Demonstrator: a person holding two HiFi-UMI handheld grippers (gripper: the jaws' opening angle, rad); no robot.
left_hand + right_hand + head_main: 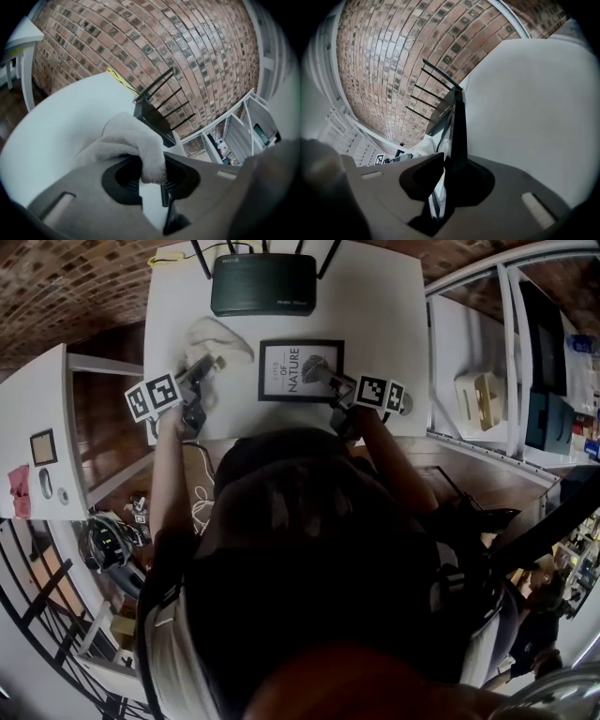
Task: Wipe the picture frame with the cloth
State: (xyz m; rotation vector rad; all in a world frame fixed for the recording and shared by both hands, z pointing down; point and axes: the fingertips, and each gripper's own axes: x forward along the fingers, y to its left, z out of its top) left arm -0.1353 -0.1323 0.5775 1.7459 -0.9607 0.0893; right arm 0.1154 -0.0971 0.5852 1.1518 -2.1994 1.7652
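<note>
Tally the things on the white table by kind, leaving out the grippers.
Black rectangular picture frame with a print: 1
Pale grey fluffy cloth: 1
Black plastic router with antennas: 1
Thin yellow cable: 1
Total: 4

Carrier: white table, rectangular top, seen from above. At 12 o'clock, near the far edge: black router, antennas up. At 11 o'clock, on the far left corner: yellow cable. Centre, toward 6 o'clock: picture frame, black border, print showing. At 9 o'clock, just beside it: pale cloth, bunched.
</note>
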